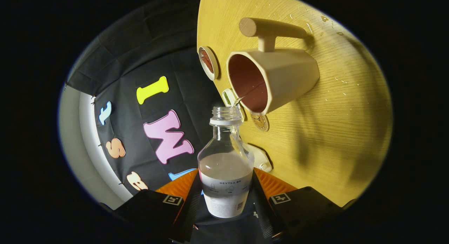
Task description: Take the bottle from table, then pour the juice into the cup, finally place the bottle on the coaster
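The wooden table point(315, 139) fills the scene from twelve to five o'clock, rolled sideways because the gripper is tipped over for pouring; droplets speckle it near one o'clock. On it, at about one o'clock from the bottle, stands the cup point(277, 79) with its long peg handle, its opening facing the bottle's mouth. The bottle point(226, 163) sits between the fingers, uncapped, still roughly half full of pale juice. The gripper point(226, 198) pinches it, both fingers pressed on the lower body. A thin stream runs from the neck into the cup at one o'clock.

By my reading, the pick-up is done and pouring is under way; setting the bottle on a coaster remains. Small round coasters point(208, 62) lie at eleven o'clock of the cup.

The bottle's label reads "HEYTEA"; smaller print is illegible.
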{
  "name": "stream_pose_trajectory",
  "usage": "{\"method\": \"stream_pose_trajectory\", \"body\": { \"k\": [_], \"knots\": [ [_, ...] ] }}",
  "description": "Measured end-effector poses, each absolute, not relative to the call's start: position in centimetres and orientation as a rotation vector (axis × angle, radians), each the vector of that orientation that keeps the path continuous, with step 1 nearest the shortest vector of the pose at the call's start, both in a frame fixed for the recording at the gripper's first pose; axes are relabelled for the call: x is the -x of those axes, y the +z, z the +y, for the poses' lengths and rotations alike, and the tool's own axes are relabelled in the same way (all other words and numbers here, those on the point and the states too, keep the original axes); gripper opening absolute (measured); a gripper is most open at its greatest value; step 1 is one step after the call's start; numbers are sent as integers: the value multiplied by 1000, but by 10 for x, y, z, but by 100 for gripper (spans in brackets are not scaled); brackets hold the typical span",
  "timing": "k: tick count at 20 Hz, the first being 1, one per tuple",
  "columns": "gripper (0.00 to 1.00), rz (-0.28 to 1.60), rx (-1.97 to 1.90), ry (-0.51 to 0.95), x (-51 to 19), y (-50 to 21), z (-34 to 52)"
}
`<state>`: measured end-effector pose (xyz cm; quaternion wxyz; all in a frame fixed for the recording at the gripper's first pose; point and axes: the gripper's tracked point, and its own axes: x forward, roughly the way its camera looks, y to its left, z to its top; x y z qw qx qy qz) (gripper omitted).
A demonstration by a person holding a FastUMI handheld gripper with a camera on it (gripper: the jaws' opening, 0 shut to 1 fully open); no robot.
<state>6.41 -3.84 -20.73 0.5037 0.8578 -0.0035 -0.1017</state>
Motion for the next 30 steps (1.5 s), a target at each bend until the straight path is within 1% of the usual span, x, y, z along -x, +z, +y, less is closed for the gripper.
{"method": "stream_pose_trajectory", "body": {
  "k": [7, 30],
  "knots": [
    [75, -48, -2118, -252, -66, -201, -44],
    [75, -56, -2274, -243, -68, -188, -51]
  ]
}}
